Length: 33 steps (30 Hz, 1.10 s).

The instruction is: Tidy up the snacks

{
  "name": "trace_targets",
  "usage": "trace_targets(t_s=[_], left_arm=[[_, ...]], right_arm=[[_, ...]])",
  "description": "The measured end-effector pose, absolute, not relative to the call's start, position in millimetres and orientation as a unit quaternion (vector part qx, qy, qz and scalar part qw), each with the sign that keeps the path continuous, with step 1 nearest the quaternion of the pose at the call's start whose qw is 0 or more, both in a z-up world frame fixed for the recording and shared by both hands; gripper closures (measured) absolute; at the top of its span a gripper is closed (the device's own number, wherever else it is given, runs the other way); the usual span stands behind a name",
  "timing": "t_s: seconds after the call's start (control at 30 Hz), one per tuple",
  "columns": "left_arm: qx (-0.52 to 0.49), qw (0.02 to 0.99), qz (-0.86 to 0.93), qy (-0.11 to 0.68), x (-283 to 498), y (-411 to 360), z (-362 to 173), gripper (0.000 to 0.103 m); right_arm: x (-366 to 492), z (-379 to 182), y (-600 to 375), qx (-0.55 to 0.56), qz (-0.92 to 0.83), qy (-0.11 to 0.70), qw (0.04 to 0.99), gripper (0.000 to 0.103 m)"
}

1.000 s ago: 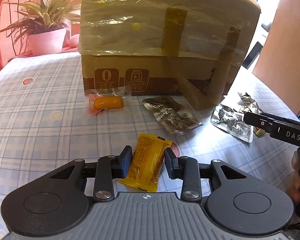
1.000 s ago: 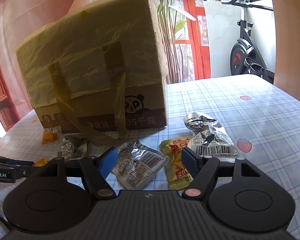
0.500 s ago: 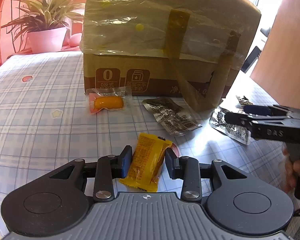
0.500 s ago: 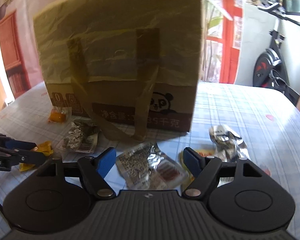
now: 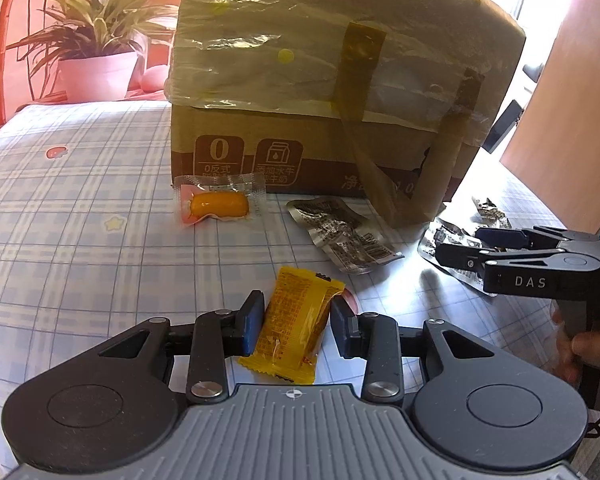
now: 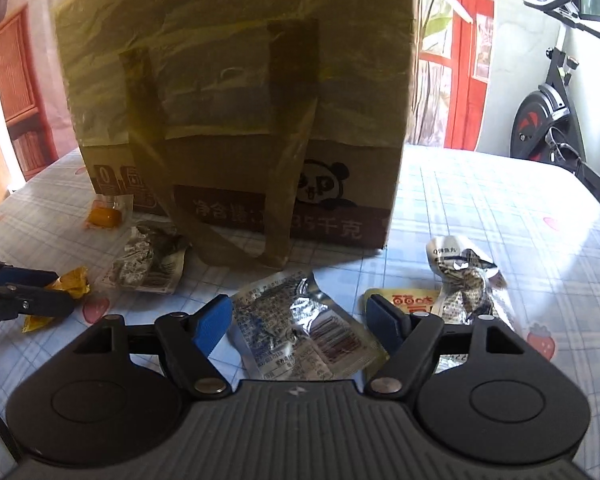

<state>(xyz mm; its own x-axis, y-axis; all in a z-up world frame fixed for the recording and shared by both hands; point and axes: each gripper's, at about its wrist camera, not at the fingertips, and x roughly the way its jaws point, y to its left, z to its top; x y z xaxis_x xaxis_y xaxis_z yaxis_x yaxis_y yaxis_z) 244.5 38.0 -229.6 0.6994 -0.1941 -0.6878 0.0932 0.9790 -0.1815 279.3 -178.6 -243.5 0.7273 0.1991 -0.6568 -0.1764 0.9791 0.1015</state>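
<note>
My left gripper (image 5: 297, 322) is shut on a yellow snack packet (image 5: 296, 330) just above the checked tablecloth; it also shows in the right wrist view (image 6: 62, 292). My right gripper (image 6: 300, 318) is open, its jaws either side of a silver foil packet (image 6: 300, 334) lying on the table. A clear packet with an orange snack (image 5: 216, 204) and another silver packet (image 5: 346, 234) lie in front of the cardboard box (image 5: 340, 80). An orange-labelled packet (image 6: 414, 304) and a crumpled silver packet (image 6: 466, 280) lie to the right.
The tall box wrapped in a yellowish bag with loose handles (image 6: 236, 128) stands at the middle of the table. A potted plant (image 5: 96, 64) stands behind on the left. An exercise bike (image 6: 548, 112) stands beyond the table's right side.
My right gripper has moved left and forward, so the silver foil packet now sits between its jaws. My left gripper still holds the yellow packet in place.
</note>
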Motion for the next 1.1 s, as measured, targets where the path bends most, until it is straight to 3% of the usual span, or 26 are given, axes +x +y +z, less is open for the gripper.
trace_targets(t_s=[0.23, 0.57, 0.83, 0.87, 1.03, 1.1], left_arm=[[-0.067, 0.919, -0.081, 0.38, 244.8, 39.4, -229.4, 0.064], [-0.065, 0.919, -0.081, 0.38, 244.8, 39.0, -229.5, 0.064], [-0.062, 0.92, -0.082, 0.379, 245.0, 38.8, -229.6, 0.064], [-0.062, 0.92, -0.082, 0.379, 245.1, 38.8, -229.5, 0.064], [-0.06, 0.92, -0.082, 0.379, 244.9, 38.4, -229.4, 0.064], [-0.06, 0.92, -0.082, 0.379, 244.9, 37.9, -229.5, 0.064]], right_arm=[[283.4, -245.8, -169.5, -0.01, 0.126, 0.368, 0.921, 0.019], [281.6, -246.5, -167.1, -0.014, 0.131, 0.364, 0.922, 0.025], [277.3, -245.0, -162.7, -0.026, 0.135, 0.349, 0.927, 0.048], [277.0, -244.6, -164.4, -0.022, 0.132, 0.347, 0.928, 0.057], [272.7, -242.4, -167.4, -0.016, 0.129, 0.337, 0.933, 0.062], [269.6, -240.6, -165.5, -0.022, 0.13, 0.328, 0.936, 0.069]])
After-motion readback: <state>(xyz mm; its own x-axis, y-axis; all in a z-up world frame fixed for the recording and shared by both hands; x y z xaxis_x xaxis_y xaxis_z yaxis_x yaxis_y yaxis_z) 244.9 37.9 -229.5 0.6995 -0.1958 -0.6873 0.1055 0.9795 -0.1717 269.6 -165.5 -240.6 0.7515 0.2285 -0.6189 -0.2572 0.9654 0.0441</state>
